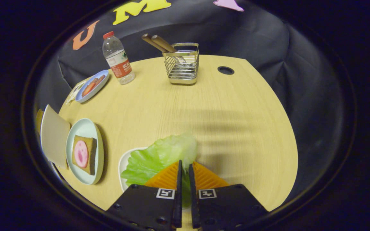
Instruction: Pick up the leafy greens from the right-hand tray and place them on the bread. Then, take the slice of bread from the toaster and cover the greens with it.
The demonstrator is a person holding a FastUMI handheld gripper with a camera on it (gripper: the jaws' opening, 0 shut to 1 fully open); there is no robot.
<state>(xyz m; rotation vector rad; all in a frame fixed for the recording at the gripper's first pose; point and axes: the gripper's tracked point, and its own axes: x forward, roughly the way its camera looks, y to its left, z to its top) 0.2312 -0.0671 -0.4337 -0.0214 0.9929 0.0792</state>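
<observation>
A pale green lettuce leaf [159, 157] lies across a small white tray [123, 163] just ahead of my fingers. My gripper [185, 168] is shut on the leaf's right edge, a strip of green showing in the narrow gap between the two fingers. To the left, a light green oval plate [75, 134] carries a slice of brown bread [90, 147] topped with a round pink slice of meat [81, 154]. Beyond that plate, a second slice of bread [54, 136] stands upright in what seems to be the toaster, whose body is mostly hidden.
At the table's far side stand a wire cutlery holder [181, 67] with wooden handles and a water bottle [118, 59]. A blue plate [92, 86] with food sits at the far left. A round cable hole [225, 70] lies right of the holder.
</observation>
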